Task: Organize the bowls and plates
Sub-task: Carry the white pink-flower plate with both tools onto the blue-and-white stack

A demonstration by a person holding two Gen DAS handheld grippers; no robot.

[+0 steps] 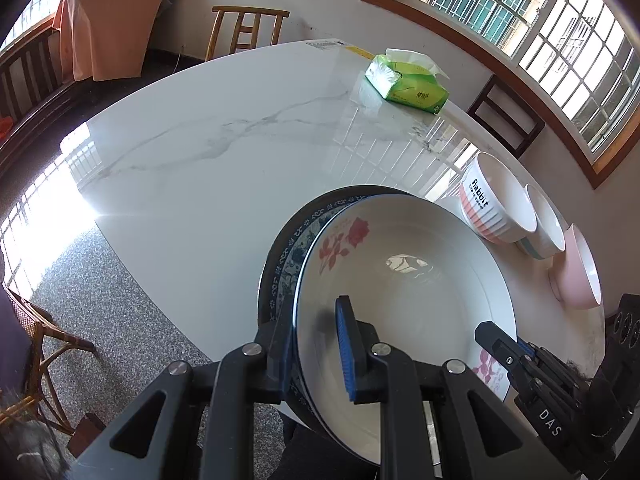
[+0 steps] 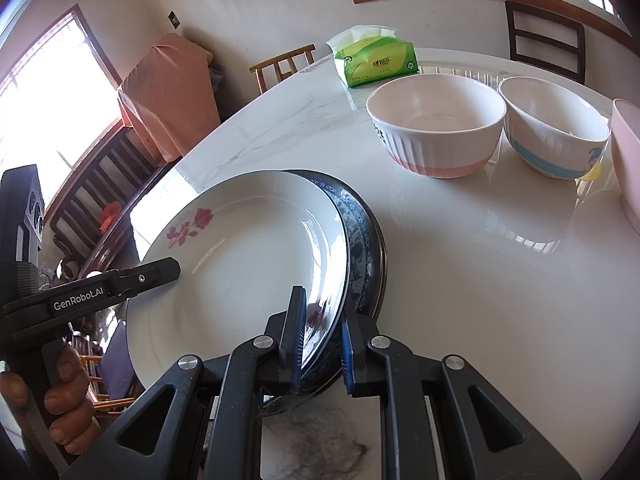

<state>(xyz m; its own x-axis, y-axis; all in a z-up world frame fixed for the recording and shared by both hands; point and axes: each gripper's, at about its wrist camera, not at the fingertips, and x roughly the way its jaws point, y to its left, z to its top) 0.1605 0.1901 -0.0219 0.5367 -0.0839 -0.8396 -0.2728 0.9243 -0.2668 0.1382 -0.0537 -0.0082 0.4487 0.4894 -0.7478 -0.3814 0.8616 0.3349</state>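
We've got both grippers on a stack of 3 plates at the near edge of the white marble table [image 2: 460, 264]: white rose-print plate [image 2: 248, 256] on top, blue-patterned plate [image 2: 360, 236] under it, dark plate [image 1: 280, 248] at the bottom. Left gripper [image 1: 316, 344] is clamped on the stack's rim; right gripper [image 2: 320, 340] is clamped on the opposite rim. Three bowls – pink-banded ribbed bowl [image 2: 436, 124], blue-banded bowl [image 2: 556, 128], pink bowl [image 1: 580, 272] – sit w/ a green tissue pack [image 2: 376, 60] further back.

You can read "Rabbit" in black on the white ribbed bowl with the pink base [image 1: 490, 204]. "DAS" stands on the black right tongs [image 1: 504, 350], "GenRobot.AI" on the black left tongs [image 2: 160, 272]. The green tissue pack's print is illegible.
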